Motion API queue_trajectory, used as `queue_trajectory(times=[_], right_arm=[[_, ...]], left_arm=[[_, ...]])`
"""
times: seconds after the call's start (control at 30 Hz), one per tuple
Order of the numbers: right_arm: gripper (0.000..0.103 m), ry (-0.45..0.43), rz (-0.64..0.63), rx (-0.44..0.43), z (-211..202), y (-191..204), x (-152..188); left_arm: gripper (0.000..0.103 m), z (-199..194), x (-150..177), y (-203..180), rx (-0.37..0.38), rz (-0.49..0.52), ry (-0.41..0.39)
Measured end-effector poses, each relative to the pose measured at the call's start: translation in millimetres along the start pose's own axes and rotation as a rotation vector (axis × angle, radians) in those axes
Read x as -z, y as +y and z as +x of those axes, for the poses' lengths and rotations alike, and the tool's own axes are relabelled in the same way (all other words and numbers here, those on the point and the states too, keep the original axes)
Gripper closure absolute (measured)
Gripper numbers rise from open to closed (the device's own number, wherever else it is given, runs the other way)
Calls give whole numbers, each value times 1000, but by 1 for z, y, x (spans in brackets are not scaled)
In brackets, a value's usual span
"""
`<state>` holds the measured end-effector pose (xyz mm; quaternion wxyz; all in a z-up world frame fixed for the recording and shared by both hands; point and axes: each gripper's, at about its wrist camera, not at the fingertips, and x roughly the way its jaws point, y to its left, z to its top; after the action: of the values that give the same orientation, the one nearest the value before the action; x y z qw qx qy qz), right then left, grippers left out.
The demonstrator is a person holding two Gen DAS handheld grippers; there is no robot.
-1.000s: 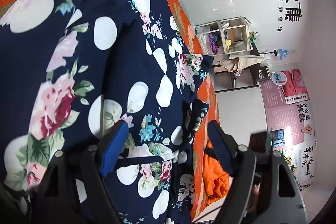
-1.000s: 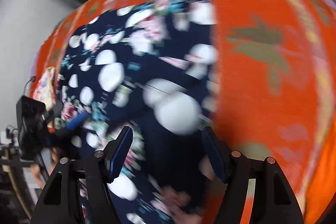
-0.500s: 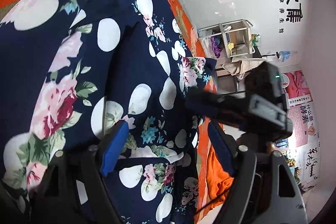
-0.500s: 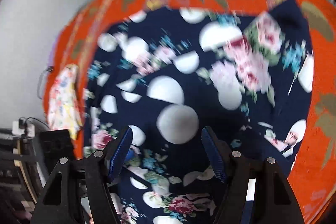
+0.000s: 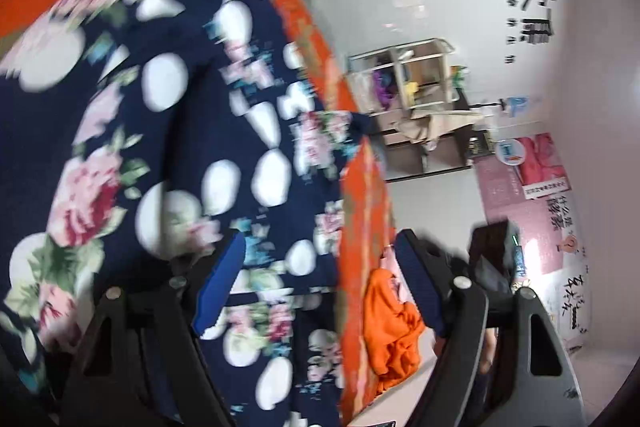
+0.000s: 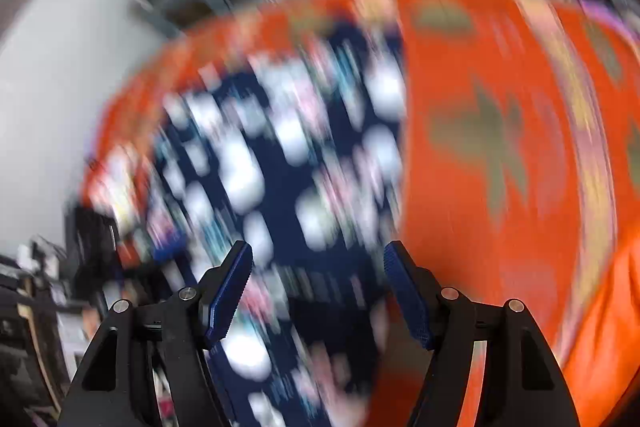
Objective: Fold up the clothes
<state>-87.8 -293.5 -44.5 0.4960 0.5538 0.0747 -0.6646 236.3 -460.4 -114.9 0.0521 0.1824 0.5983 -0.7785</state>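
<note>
Item: navy floral garment with white dots and pink roses (image 5: pixel 168 131), lying on an orange patterned cloth-covered table (image 6: pixel 500 147).

Detail: The garment fills the left and centre of the left wrist view and the centre-left of the blurred right wrist view. The left gripper (image 5: pixel 320 291) has its blue-padded jaws spread wide and empty at the lower centre over the garment's edge. The right gripper (image 6: pixel 318 291) is likewise spread wide, holding nothing. The fabric looks thin, light and limp, likely to drape and slide on the cloth, so it is best pinched at a hem or corner. A crumpled orange cloth (image 5: pixel 394 331) hangs at lower right, and a shelf unit (image 5: pixel 408 75) stands at upper right.
</note>
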Motion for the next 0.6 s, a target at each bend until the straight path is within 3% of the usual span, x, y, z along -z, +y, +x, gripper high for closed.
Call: queue_trajectory(times=[0.1, 0.33, 0.57, 0.6], right_arm=[[33, -82, 58, -106, 17, -9, -50], [33, -128, 138, -190, 46, -30, -87], [33, -174, 217, -274, 75, -50, -124], [33, -185, 218, -247, 74, -55, -127]], left_arm=[[25, 9, -9, -23, -14, 60, -2], [25, 39, -20, -17, -113, 31, 12], [25, 68, -49, -29, -86, 80, 20], [25, 77, -57, -34, -93, 111, 27]])
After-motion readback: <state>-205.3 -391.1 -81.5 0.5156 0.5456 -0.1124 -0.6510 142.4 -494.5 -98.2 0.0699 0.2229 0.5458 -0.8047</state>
